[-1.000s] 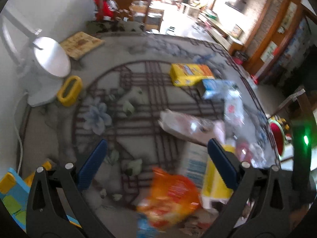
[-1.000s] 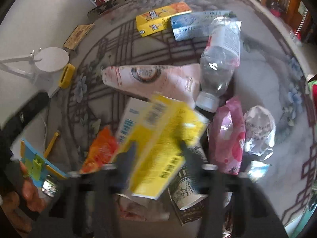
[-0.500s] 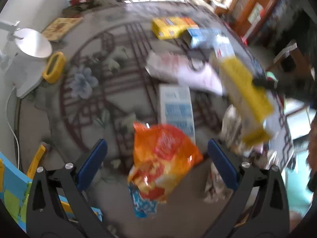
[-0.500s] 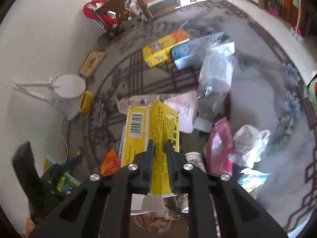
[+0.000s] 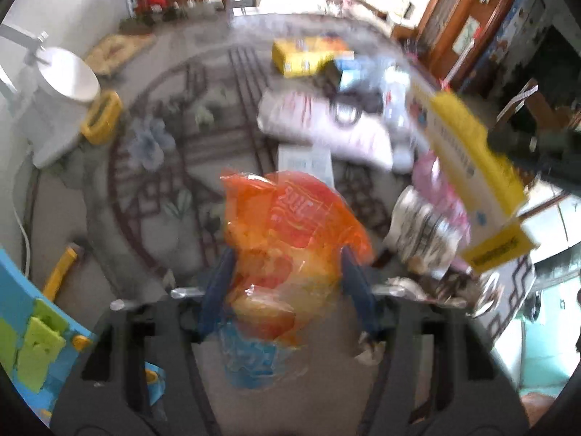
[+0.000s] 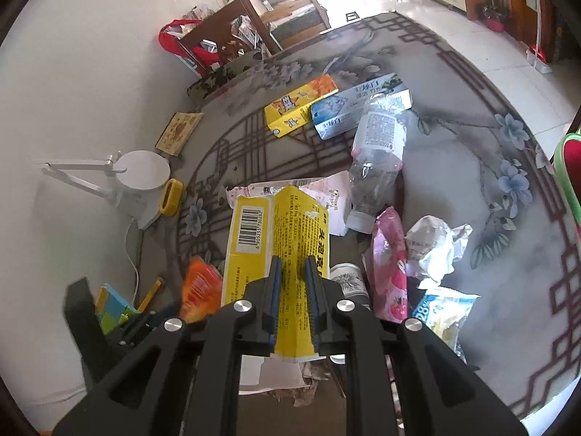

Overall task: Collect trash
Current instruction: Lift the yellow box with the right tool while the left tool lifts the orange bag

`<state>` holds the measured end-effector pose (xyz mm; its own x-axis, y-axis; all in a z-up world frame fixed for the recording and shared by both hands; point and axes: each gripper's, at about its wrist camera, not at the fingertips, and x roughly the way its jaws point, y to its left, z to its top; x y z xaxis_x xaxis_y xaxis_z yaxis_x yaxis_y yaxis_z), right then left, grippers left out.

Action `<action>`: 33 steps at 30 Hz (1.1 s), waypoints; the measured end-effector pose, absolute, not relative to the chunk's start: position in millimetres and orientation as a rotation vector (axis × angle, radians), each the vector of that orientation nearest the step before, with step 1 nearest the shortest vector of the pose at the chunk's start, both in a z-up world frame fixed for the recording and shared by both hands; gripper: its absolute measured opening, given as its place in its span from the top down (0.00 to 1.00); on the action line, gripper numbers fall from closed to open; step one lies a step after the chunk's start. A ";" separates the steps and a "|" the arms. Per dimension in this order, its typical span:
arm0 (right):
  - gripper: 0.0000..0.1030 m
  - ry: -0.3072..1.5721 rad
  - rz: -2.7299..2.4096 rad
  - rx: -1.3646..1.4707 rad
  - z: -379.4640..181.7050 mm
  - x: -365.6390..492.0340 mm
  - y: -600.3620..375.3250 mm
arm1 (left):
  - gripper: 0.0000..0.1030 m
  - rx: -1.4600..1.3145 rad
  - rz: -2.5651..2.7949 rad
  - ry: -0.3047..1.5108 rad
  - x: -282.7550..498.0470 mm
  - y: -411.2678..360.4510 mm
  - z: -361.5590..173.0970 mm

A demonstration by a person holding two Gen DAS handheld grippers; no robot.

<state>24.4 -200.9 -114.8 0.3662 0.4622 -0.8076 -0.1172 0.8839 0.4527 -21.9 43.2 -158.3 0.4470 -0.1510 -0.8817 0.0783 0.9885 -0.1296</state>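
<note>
A crinkled orange snack bag [image 5: 290, 225] lies on the patterned table cover [image 5: 152, 189] between the blue pads of my left gripper [image 5: 287, 290]. Its jaws are closing and the pads press the bag's two sides. The view is blurred. My right gripper [image 6: 293, 290] is shut on the lower end of a flattened yellow carton [image 6: 276, 225], held above the trash pile. In the left wrist view the same yellow carton [image 5: 472, 160] hangs at the right. In the right wrist view the orange bag [image 6: 199, 287] shows at the lower left.
On the table lie a clear plastic bottle [image 6: 377, 145], a pink pouch [image 6: 390, 254], a crumpled white wrapper [image 6: 432, 243], a yellow-orange box [image 6: 297, 105] and a blue-white box [image 6: 356, 109]. A white lamp [image 6: 141, 174] and a yellow ring [image 6: 170, 196] stand at the left edge.
My left gripper has come down over the orange bag and its wide jaws have closed onto it. My right gripper has risen with the yellow carton.
</note>
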 end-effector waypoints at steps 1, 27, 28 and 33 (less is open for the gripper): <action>0.87 1.126 0.384 0.341 -110.9 22.2 -203.0 | 0.94 -0.097 -0.139 1.091 -20.0 45.0 -152.0; 0.87 1.143 0.494 0.242 -102.5 27.9 -213.1 | 0.30 -0.287 -0.170 1.198 -30.3 30.7 -213.7; 0.87 1.145 0.497 0.238 -102.7 28.7 -214.1 | 0.30 -0.303 -0.184 1.203 -28.4 30.7 -214.5; 0.87 1.147 0.493 0.230 -103.3 34.6 -221.7 | 0.49 -0.301 -0.208 1.200 -27.9 20.0 -217.4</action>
<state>34.6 -221.7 -103.3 0.3198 0.4860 -0.8133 -0.2555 0.8708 0.4200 -27.9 20.0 -217.4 0.3505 -0.3155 -0.8818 -0.0003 0.9415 -0.3370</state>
